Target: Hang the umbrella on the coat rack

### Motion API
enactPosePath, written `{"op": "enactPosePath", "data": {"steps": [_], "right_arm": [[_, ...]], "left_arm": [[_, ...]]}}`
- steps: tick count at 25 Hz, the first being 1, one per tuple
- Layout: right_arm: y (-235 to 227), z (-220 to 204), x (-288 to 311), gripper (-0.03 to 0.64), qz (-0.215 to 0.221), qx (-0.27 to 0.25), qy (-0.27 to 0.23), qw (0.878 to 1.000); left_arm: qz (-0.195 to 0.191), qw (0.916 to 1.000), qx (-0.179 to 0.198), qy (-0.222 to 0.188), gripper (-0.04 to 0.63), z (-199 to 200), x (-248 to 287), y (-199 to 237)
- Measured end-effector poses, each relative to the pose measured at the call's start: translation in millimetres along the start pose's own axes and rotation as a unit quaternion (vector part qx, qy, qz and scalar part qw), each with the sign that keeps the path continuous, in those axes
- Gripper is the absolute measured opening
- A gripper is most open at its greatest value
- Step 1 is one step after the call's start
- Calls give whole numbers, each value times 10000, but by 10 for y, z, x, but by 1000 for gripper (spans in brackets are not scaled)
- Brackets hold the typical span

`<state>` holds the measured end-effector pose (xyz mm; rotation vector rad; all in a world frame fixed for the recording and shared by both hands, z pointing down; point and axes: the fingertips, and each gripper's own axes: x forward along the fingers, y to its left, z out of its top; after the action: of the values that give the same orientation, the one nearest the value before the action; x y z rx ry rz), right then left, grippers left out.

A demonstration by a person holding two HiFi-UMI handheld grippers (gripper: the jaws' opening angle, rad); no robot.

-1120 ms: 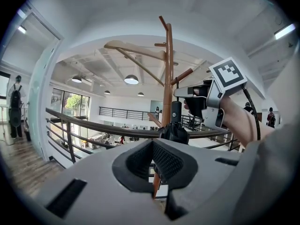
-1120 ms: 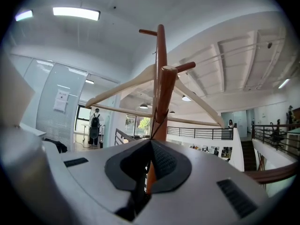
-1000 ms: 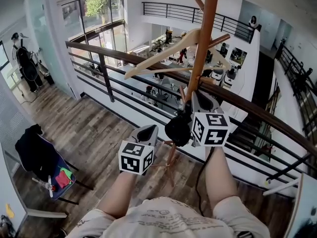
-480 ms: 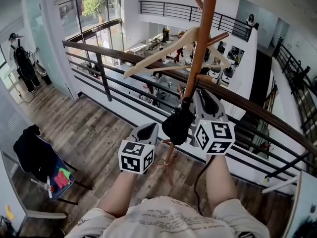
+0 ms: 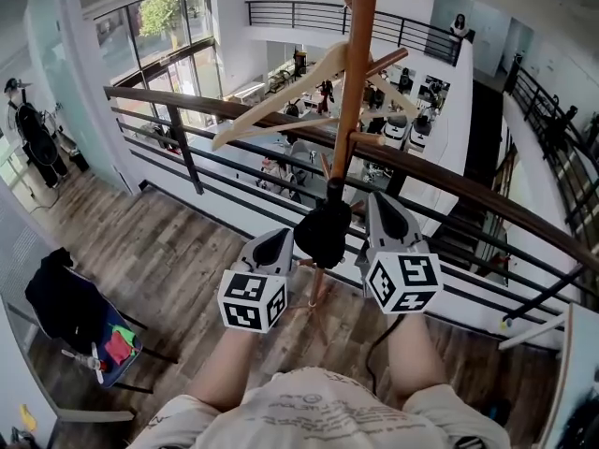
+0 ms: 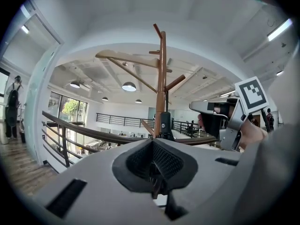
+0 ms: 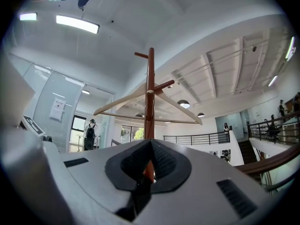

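A black folded umbrella (image 5: 323, 232) hangs against the wooden coat rack (image 5: 352, 82), below a wooden hanger (image 5: 281, 96). In the left gripper view its black handle (image 6: 165, 124) stands upright in front of the pole (image 6: 161, 74). My left gripper (image 5: 278, 242) is just left of the umbrella, jaws shut with nothing in them. My right gripper (image 5: 376, 201) is just right of it, also shut and empty, and apart from the umbrella. In the right gripper view the pole (image 7: 150, 93) and hanger (image 7: 122, 103) rise beyond the shut jaws.
A wooden-topped metal railing (image 5: 487, 199) runs right behind the rack, with a drop to a lower floor beyond. A chair with dark clothes (image 5: 70, 302) stands at the left on the wood floor. A person (image 5: 459, 26) stands on the far balcony.
The right gripper has drawn back and down from the umbrella, which stays by the pole. The head view has shifted, so the rack sits further left. The left gripper has barely moved.
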<state>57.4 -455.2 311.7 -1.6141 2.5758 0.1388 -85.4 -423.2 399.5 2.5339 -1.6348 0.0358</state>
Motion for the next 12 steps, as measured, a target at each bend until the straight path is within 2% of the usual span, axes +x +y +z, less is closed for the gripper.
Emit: {"op": "enactPosePath", "data": {"steps": [7, 12], "right_arm": [[-50, -506, -260, 2, -19, 145, 431, 9990], [-25, -575, -347, 2, -6, 156, 484, 9987]], "left_arm": [[-108, 9998, 56, 145, 5, -80, 56, -112], [-159, 9996, 79, 200, 5, -100, 66, -150]]}}
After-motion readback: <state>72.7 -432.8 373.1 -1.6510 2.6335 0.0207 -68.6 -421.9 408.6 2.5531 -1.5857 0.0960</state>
